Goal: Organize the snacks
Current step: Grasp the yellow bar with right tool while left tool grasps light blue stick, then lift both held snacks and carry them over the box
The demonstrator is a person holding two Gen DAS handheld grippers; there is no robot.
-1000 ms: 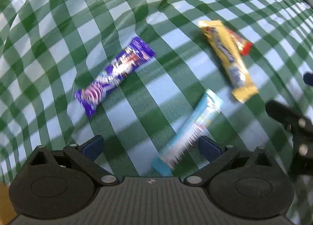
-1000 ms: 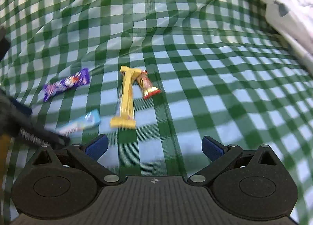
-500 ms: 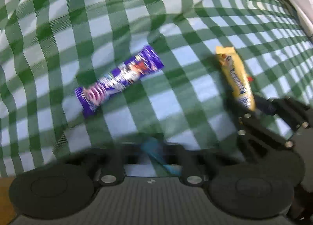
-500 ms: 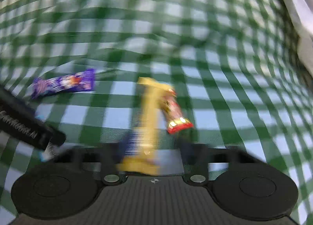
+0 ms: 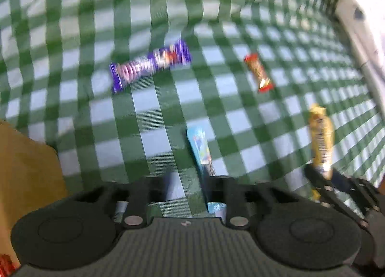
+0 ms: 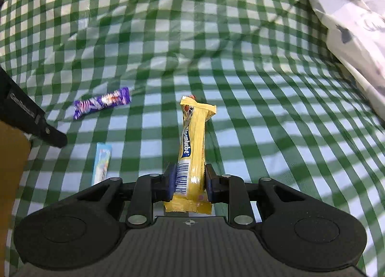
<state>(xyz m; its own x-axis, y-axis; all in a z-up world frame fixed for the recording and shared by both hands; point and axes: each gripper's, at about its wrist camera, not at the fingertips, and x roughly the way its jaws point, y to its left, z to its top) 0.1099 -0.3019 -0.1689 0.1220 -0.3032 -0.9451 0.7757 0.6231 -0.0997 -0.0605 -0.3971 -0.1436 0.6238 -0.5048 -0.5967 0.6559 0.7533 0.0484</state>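
Right gripper [image 6: 189, 180]: closed on the yellow snack bar [image 6: 192, 147]. Both pads press the wrapper near its barcode end; the bar projects away from the gripper toward frame centre, and its far crimped end stands clear of the checked tablecloth [image 6: 264, 132].

Left gripper [image 5: 190, 189]: jaws opening. The light-blue snack bar [image 5: 199, 149] lies between them, close against the right-hand finger; motion blur prevents confirming whether the pads touch it. The bar extends from the gripper up toward frame centre.

In the left wrist view, the right gripper with the yellow snack bar appears at the lower right edge. The purple snack bar [image 5: 150, 66] lies flat on the tablecloth in the upper centre-left, well apart from both grippers. The small red snack [image 5: 258, 75] lies to the right of it, in the upper centre-right.

A brown cardboard surface [image 5: 26, 168] occupies the lower left edge. A white patterned fabric [image 6: 349, 24] occupies the upper right corner of the right wrist view.
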